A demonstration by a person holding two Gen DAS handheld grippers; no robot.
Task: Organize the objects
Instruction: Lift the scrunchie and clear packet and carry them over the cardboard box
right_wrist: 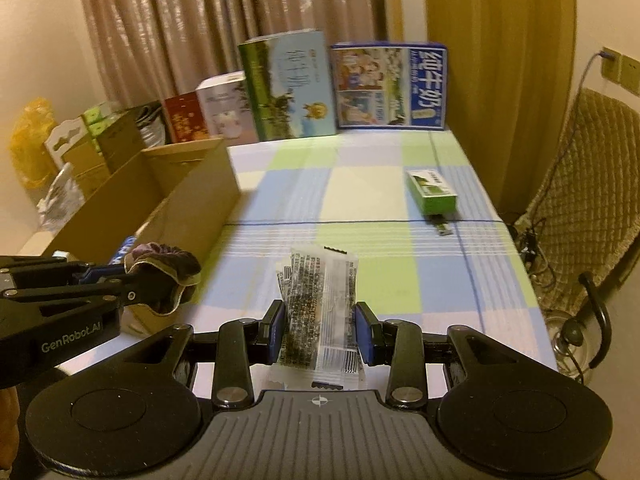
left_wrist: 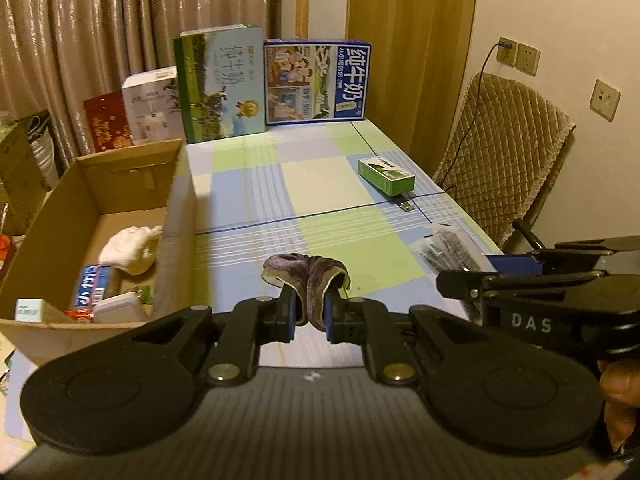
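Cloth (left_wrist: 308,276) sits pinched in my left gripper (left_wrist: 310,316), fingers nearly shut on a thin fold at lower centre of the left view. My right gripper (right_wrist: 320,332) clamps a clear packet (right_wrist: 320,304), fingers only partly closed around it. Both are off the surface (left_wrist: 320,184); the box (left_wrist: 120,208) waits at left. My worry: the slick packet could slide out of its edge-on hold, or the cloth's hanging end could snag the box wall.

A checked cloth covers the table (left_wrist: 280,208), bearing a green box (left_wrist: 386,175) and two upright milk cartons (left_wrist: 316,80).
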